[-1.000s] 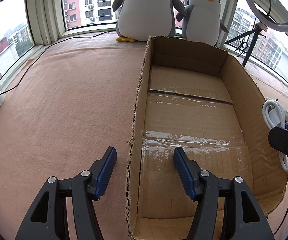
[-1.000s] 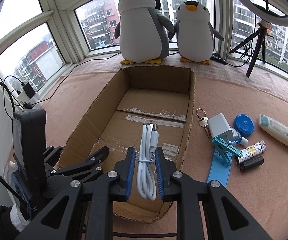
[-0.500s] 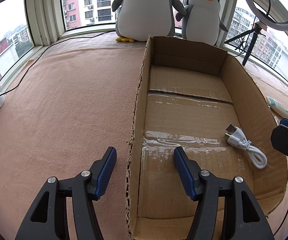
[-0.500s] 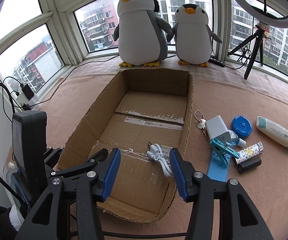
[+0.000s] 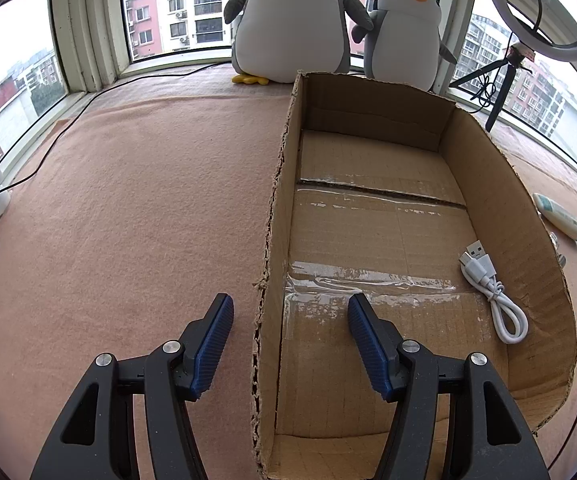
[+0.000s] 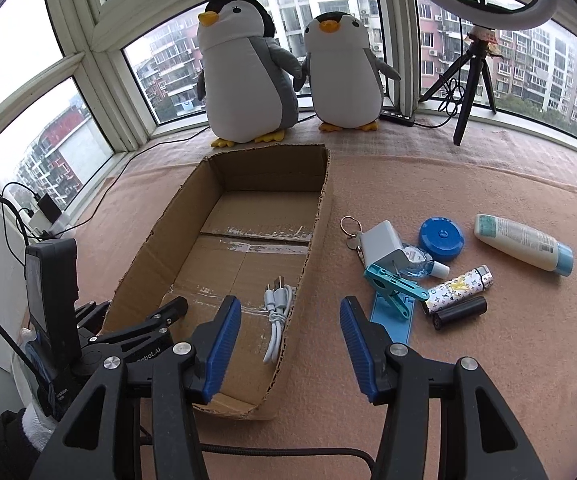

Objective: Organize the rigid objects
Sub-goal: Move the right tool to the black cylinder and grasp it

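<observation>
We hold the left gripper (image 5: 288,320) with jaws spread wide, straddling the near left wall of the open brown cardboard box (image 5: 276,216); nothing sits between them. We hold the right gripper (image 6: 290,322) with jaws likewise apart and empty, over the box's near right corner. The coiled white USB cable (image 6: 276,312) lies on the box floor against its right wall. On the pink felt surface (image 5: 128,200) right of the box lie a white charger plug (image 6: 380,246), a blue round cap (image 6: 440,239), a cream lotion tube (image 6: 520,244), a patterned lighter (image 6: 458,289), a black cylinder (image 6: 459,312) and a teal clip (image 6: 394,285).
</observation>
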Demonstrator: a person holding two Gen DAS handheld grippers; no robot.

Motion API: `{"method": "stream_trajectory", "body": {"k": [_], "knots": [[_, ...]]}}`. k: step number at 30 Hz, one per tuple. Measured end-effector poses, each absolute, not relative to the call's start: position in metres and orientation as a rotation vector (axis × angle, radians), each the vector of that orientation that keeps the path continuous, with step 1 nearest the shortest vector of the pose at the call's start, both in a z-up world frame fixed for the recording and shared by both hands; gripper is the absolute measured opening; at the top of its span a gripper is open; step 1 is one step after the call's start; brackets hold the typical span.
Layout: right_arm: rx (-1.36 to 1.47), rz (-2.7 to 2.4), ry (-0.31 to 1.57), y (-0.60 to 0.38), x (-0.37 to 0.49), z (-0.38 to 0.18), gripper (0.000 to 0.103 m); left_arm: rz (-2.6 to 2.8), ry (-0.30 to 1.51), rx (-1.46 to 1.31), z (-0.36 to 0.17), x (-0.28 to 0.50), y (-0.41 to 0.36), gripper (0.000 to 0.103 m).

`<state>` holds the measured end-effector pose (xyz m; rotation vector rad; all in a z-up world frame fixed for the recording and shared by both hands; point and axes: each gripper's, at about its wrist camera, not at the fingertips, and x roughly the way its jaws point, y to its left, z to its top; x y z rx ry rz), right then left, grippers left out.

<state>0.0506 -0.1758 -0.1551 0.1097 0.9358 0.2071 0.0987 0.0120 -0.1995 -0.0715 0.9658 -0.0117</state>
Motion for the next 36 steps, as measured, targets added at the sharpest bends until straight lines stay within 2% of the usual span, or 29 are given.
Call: {"method": "stream_trajectory", "body": {"k": [22,23,25,27,36], "knots": [[0.107,0.044,1.001,-0.273,0.061,-0.188,0.048,-0.012,0.965,-0.067,-0.200,0.099,0.011,0.064],[0.087,0.044,1.005,-0.272,0.063,-0.190,0.049,-0.012,0.964,-0.068,-0.200,0.099,0.011,0.064],[0.050,0.061,1.010,-0.271,0.067,-0.194,0.062,-0.012,0.964,-0.068,-0.200,0.098,0.011,0.064],[0.018,0.076,1.012,-0.270,0.070,-0.197,0.067,-0.012,0.964,-0.067,-0.200,0.098,0.011,0.064],[-0.012,0.102,1.062,-0.277,0.083,-0.217,0.067,-0.012,0.964,-0.068,-0.200,0.098,0.011,0.065]]}}
